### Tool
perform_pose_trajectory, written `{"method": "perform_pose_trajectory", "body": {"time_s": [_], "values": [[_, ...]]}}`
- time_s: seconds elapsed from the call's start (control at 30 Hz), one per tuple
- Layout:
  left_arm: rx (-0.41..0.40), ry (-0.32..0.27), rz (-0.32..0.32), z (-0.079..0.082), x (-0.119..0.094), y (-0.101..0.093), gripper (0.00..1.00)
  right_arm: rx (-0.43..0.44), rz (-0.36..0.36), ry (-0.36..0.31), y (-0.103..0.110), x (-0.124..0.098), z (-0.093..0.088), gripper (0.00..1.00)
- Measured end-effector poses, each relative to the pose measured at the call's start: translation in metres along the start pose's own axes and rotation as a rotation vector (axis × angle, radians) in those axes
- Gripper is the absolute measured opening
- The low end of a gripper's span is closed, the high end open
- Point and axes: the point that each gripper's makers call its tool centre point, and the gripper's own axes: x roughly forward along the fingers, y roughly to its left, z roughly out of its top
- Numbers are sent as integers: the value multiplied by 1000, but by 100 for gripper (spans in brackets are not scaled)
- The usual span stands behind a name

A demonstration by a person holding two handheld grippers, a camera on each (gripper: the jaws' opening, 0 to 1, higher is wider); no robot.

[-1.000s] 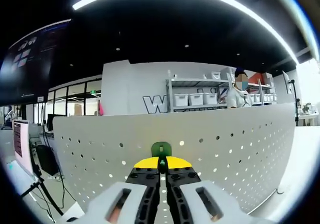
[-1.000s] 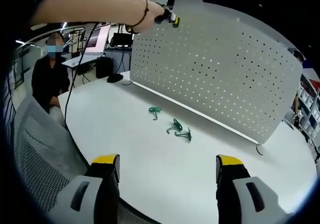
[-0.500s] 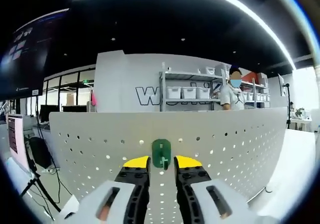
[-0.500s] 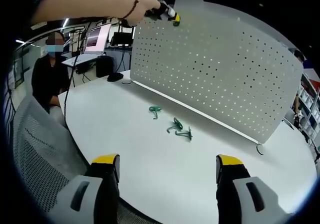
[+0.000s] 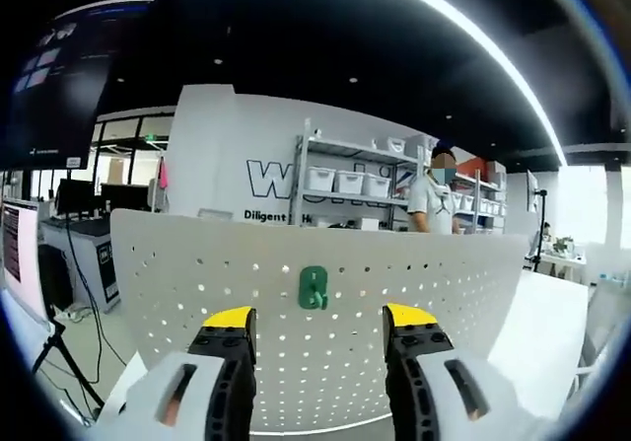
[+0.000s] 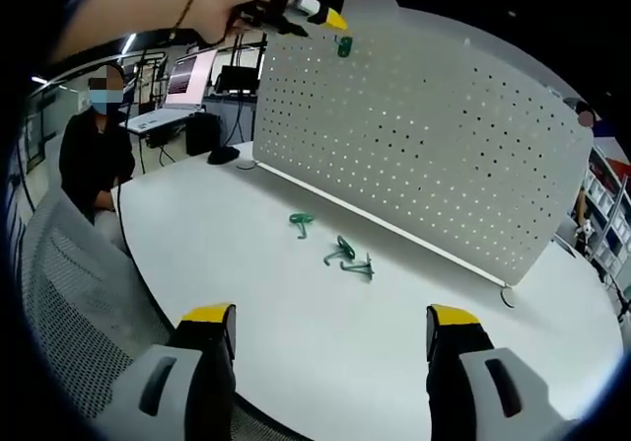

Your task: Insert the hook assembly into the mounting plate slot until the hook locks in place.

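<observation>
My left gripper (image 5: pixel 320 323) stands wide open with nothing between its yellow-tipped jaws. Just beyond the gap between them, the small green plastic hook (image 5: pixel 314 288) hangs on the white perforated metal mounting plate (image 5: pixel 197 273) near its top edge, apart from both jaws. In the right gripper view I see that left gripper (image 6: pixel 320 12) raised at the plate's (image 6: pixel 424 155) upper left corner, held in a hand (image 6: pixel 222 7) with a bracelet at the wrist and the forearm stretched in from the left; the green hook (image 6: pixel 344 46) sits on the plate just beside its tips.

My right gripper (image 6: pixel 330 337) is also spread wide and empty, hovering low over the round white table (image 6: pixel 246 263). Three loose green hooks (image 6: pixel 335 249) lie on the table in front of the plate's foot, well apart from those jaws. A seated person in black (image 6: pixel 94 155) is at the far left.
</observation>
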Motion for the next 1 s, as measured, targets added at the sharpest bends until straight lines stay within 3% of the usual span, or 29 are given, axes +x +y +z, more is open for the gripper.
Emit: {"method": "perform_pose_trajectory", "body": {"time_s": [0.53, 1.0], "values": [[-13, 194, -42, -70, -71, 7, 62, -10, 18, -2, 5, -1, 1, 76], [-32, 332, -64, -133, -132, -5, 70, -24, 37, -4, 10, 0, 1, 75]]}}
